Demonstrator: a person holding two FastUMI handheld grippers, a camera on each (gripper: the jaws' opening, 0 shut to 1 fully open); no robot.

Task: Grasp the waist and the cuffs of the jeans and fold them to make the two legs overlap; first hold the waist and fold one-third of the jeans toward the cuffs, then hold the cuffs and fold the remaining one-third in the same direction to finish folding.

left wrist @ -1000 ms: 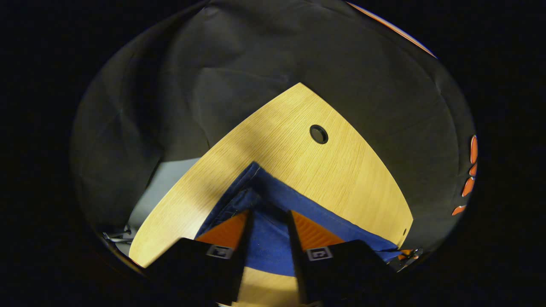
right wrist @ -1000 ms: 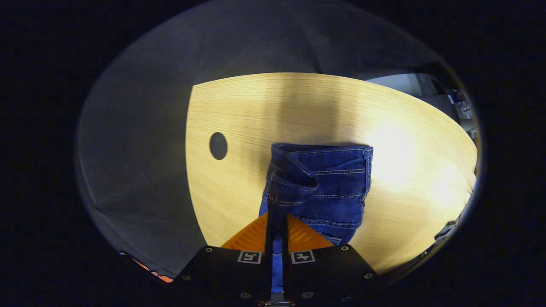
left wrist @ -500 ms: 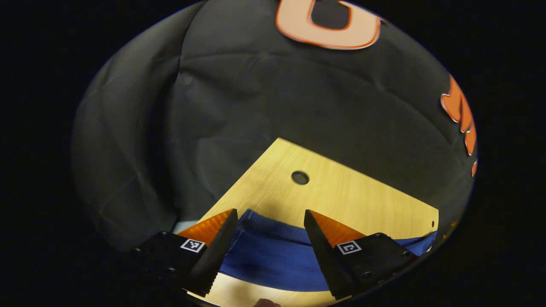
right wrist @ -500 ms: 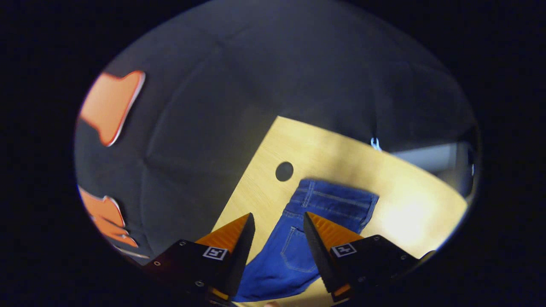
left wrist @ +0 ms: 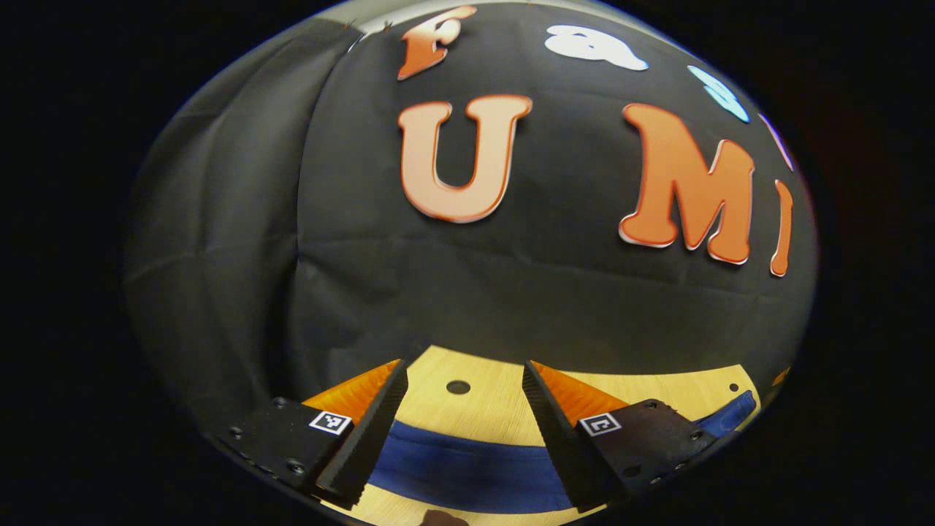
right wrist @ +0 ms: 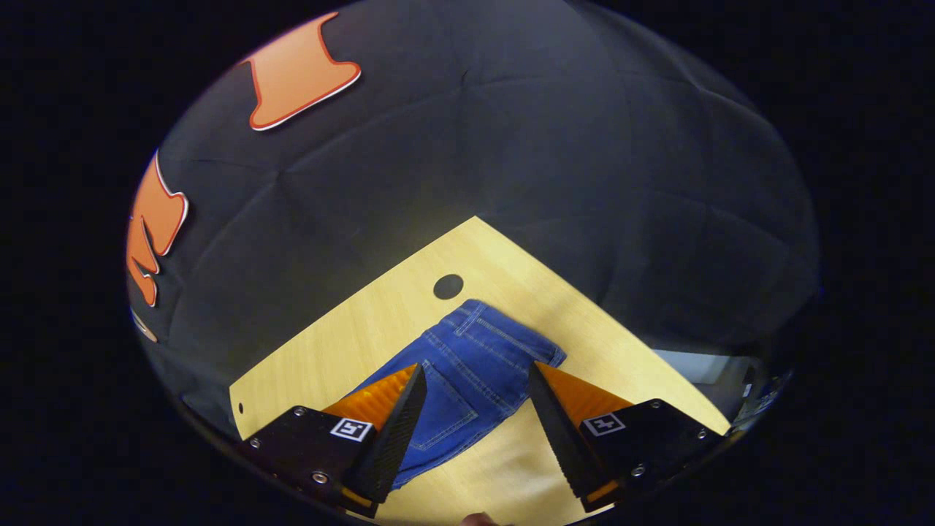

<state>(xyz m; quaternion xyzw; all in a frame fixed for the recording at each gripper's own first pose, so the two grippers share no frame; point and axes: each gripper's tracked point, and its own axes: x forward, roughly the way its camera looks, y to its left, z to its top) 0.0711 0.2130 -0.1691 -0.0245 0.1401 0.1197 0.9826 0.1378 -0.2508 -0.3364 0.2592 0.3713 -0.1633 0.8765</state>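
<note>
Blue jeans [right wrist: 467, 372] lie flat on the wooden table [right wrist: 365, 321], waist end toward the far corner beside a round cable hole [right wrist: 448, 286], with a back pocket facing up. My right gripper [right wrist: 471, 380] is open above them, touching nothing. In the left gripper view a band of the jeans [left wrist: 467, 467] crosses the table [left wrist: 489, 398] below the fingers. My left gripper [left wrist: 462, 383] is open too, raised off the cloth with nothing between its fingers.
The black booth wall [left wrist: 467, 292] stands close behind the table's far edge. A round cable hole [left wrist: 458, 386] sits near that edge. The table corner [right wrist: 475, 219] points away in the right gripper view, with grey floor [right wrist: 701, 361] beyond its right side.
A second ago both grippers were shut on the jeans. They let go, opened and have risen and tilted up away from the cloth; the jeans now lie flat on the table.
</note>
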